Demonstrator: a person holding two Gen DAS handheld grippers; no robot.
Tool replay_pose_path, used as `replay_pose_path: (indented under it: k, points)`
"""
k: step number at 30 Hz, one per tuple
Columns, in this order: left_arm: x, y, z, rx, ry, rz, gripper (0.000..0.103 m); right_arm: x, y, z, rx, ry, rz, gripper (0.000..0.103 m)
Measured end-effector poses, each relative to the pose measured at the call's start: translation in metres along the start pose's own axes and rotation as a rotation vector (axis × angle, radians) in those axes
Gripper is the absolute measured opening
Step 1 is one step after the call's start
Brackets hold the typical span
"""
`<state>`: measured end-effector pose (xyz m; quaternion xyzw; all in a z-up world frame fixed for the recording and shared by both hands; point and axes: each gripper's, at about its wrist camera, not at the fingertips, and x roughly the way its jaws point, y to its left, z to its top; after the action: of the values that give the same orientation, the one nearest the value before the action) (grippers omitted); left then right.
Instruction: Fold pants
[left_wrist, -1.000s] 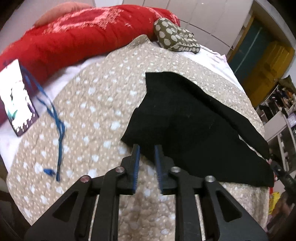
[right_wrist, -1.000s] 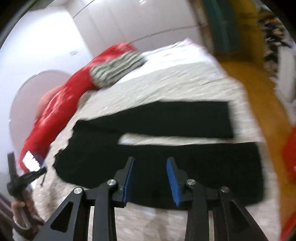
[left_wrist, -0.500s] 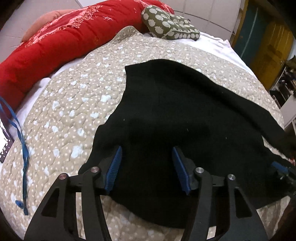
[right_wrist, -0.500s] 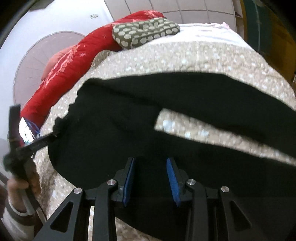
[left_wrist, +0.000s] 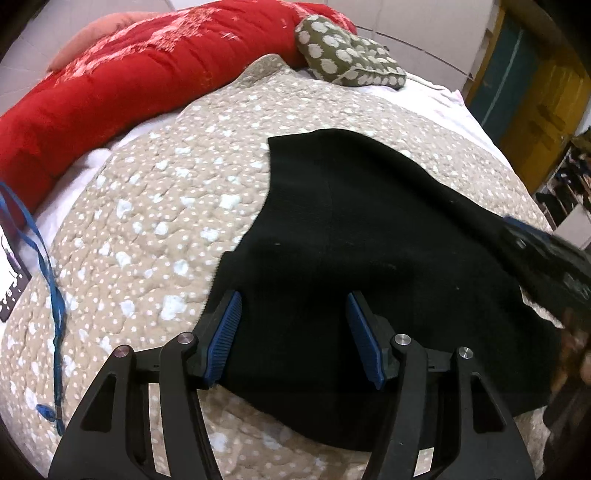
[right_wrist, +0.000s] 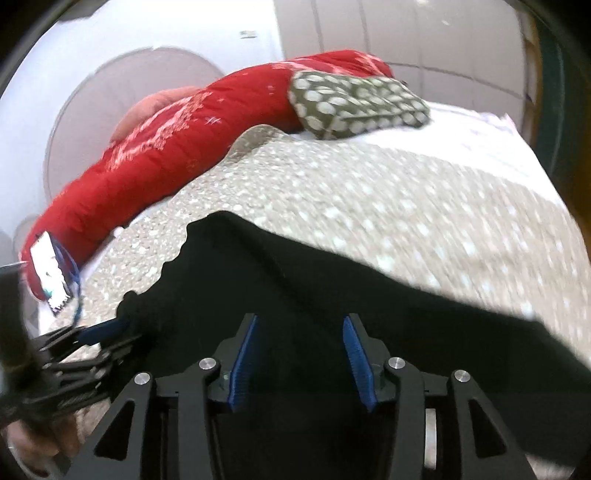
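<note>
Black pants (left_wrist: 369, 240) lie spread on a beige spotted quilt (left_wrist: 147, 221). My left gripper (left_wrist: 292, 299) stands open low over the near edge of the pants, with black cloth showing in the wide gap and neither pad pressing on it. In the right wrist view the pants (right_wrist: 295, 277) fill the lower half. My right gripper (right_wrist: 300, 321) hovers over them with its jaws opening; cloth lies under the gap and the pads stand clear of it. The left gripper's fingers (right_wrist: 107, 328) reach the pants' wavy edge from the lower left.
A red duvet (left_wrist: 129, 81) and a green spotted pillow (left_wrist: 343, 62) lie along the far side of the bed. A blue lanyard (left_wrist: 48, 273) with a card (right_wrist: 50, 273) rests at the quilt's left. Teal and yellow doors (left_wrist: 535, 92) stand at the right.
My left gripper opened wide and moved from the pants' corner onto the cloth. My right gripper swept along the pants toward the left gripper's end, and its jaws widened.
</note>
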<state>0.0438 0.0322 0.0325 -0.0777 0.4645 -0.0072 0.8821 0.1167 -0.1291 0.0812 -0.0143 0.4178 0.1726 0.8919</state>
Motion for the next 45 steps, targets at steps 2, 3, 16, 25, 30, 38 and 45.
replay_pose_path:
  k: [2, 3, 16, 25, 30, 38, 45]
  points:
    - [0.002, 0.002, -0.001, -0.004, 0.002, 0.003, 0.059, 0.017, 0.007, 0.013, -0.038, 0.007, -0.011, 0.046]
    - [0.003, 0.003, -0.001, -0.004, 0.002, 0.002, 0.059, 0.028, 0.010, 0.020, -0.061, 0.017, -0.020, 0.046]
    - [0.010, 0.006, 0.002, -0.011, 0.006, -0.003, 0.066, 0.080, 0.018, 0.039, -0.124, 0.063, -0.013, 0.046]
    - [0.011, 0.008, 0.003, -0.015, 0.007, -0.011, 0.066, 0.083, 0.023, 0.038, -0.175, 0.041, 0.009, 0.009]
    - [0.010, 0.014, 0.004, -0.038, 0.006, -0.022, 0.066, 0.043, 0.025, 0.040, -0.151, -0.025, 0.074, 0.005]
    - [-0.034, 0.064, -0.007, -0.175, -0.045, 0.023, 0.066, -0.068, 0.043, -0.024, -0.054, -0.088, 0.186, 0.005]
    - [-0.085, 0.068, -0.010, -0.165, -0.166, 0.081, 0.066, -0.023, 0.085, -0.098, 0.001, 0.075, 0.224, 0.009]
